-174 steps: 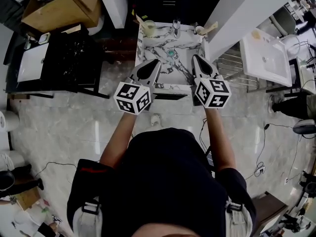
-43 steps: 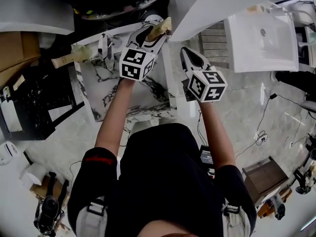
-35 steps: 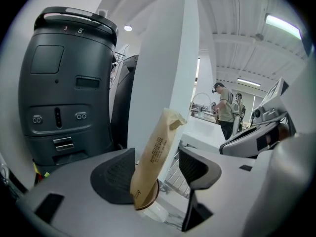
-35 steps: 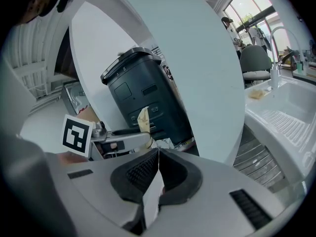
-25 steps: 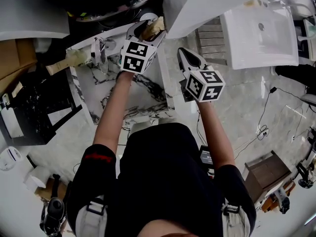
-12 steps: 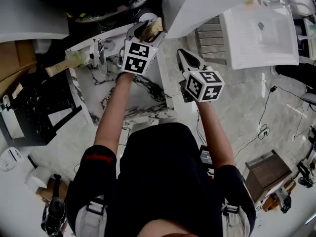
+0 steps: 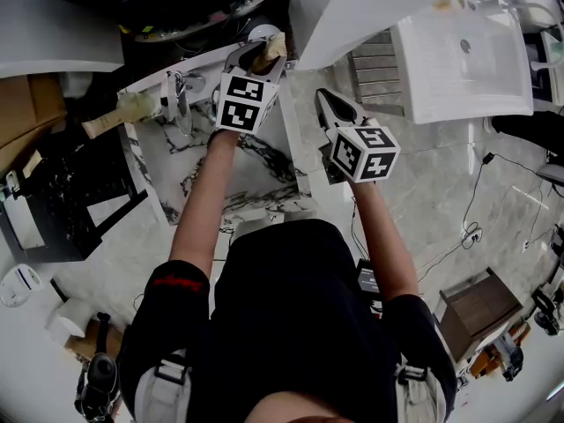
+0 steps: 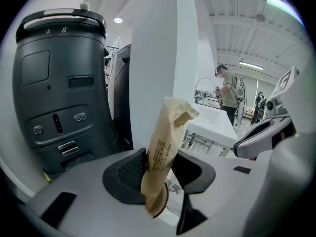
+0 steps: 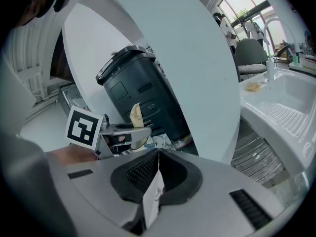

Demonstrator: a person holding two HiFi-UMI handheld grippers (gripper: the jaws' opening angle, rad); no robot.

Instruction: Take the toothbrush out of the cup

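Far right corner of the marble sink (image 7: pixel 220 179): the cup (image 7: pixel 262 32) stands here, with the paper-wrapped toothbrush (image 8: pixel 167 142) upright in it.
Just changed: the left gripper (image 8: pixel 161 174), wide a second ago, is closing; its pads meet both sides of the wrapper.
Meaning: the grip is nearly made, and lifting probably follows.
Right gripper (image 9: pixel 158 154): fully closed, empty, right of the sink.
Materials: crinkled printed kraft sleeve, ribbed black pads, glossy veined marble.

Head view is evenly lit on the pale floor, near black along the top, with strong fisheye bend at the edges. Left gripper view has bright ceiling lights (image 8: pixel 253 63), black vignette corners, toothbrush (image 8: pixel 163 152) sharp and the far room soft. Right gripper view has window (image 9: pixel 242 6) glare blown out upper right and dark corners.
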